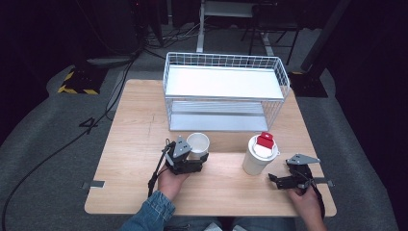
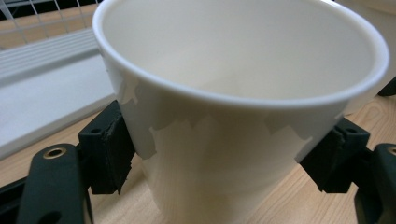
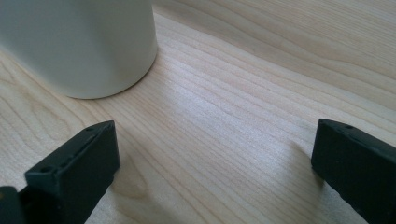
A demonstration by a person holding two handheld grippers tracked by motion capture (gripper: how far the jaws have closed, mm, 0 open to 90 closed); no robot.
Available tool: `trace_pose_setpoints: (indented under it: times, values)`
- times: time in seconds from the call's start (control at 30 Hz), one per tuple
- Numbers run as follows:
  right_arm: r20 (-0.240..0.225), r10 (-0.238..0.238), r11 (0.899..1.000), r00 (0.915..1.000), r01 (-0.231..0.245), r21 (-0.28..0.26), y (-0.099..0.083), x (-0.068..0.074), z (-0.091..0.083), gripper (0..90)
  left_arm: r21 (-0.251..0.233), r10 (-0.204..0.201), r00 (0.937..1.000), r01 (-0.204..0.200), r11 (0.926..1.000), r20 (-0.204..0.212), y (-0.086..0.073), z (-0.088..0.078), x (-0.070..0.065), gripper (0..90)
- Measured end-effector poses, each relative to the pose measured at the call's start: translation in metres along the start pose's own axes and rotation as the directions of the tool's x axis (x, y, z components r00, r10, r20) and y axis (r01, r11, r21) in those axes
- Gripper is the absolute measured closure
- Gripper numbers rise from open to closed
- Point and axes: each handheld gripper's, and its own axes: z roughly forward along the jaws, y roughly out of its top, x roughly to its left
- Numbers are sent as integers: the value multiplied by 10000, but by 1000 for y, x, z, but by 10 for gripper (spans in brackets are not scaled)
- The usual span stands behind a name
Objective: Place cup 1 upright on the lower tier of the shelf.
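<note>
High view, left to right: your left gripper (image 1: 188,161) at lower centre clamps the open white cup (image 1: 197,144), which stands upright on the table (image 1: 130,144). The wire shelf rack (image 1: 226,91) lies directly above it in frame. Your right gripper (image 1: 281,180), lower right, stands wide and empty, just right of the lidded cup (image 1: 259,154).

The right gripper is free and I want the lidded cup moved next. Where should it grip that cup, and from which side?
Grip the lidded cup on its plain white wall, below the lid with the red tab. It stands upright, so the wall offers two opposite sides for the jaws. Come in level from the right gripper, which stands open just beside its base.
</note>
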Motion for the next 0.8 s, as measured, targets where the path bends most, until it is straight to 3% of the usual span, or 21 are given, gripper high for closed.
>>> trace_pose_setpoints:
  times: [0.3, 0.53, 0.8]
  values:
    - [0, 1, 10000, 10000, -1, 0, 0, 0, 0, 12, -108, 0, 9999, 1, 9999, 115, 16, 0, 0, 219]
    - [0, -2, 10000, 10000, 2, -1, 0, 0, 0, 12, -229, 221, 9997, -219, 9995, 109, 36, 3, 1, 220]
    - [0, -2, 10000, 10000, 2, 0, 0, 0, 0, 12, -214, 44, 9999, -42, 9998, 108, 47, 13, 7, 220]
